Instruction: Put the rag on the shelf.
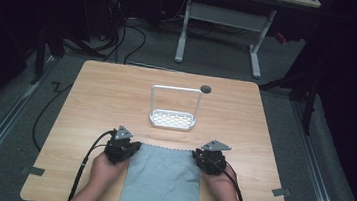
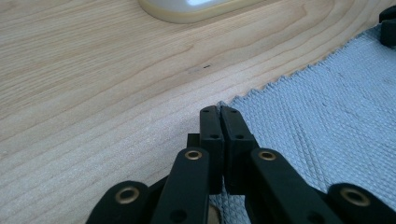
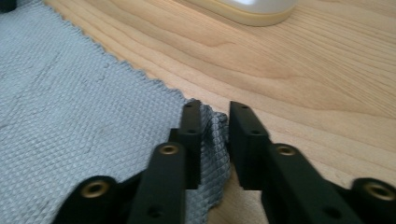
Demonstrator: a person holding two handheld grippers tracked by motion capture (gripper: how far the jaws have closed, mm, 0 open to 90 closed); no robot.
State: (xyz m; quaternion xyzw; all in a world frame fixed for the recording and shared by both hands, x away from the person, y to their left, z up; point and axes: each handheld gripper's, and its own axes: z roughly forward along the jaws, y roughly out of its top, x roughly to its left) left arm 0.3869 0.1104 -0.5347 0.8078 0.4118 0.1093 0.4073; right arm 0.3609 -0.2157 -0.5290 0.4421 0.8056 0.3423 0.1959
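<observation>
At the near table edge lies the grey waffle-weave cloth (image 1: 162,179), flat, far corners at both grippers. Left gripper (image 2: 219,112) clenched on its corner; right gripper (image 3: 215,116) has a bunched corner between jaws not fully pinched. Soft, light, limp; likely best gripped at corners.

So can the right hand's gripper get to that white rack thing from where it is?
Probably yes. Bare table lies between the right gripper and the white rack, but a corner of the grey cloth sits between its jaws.
</observation>
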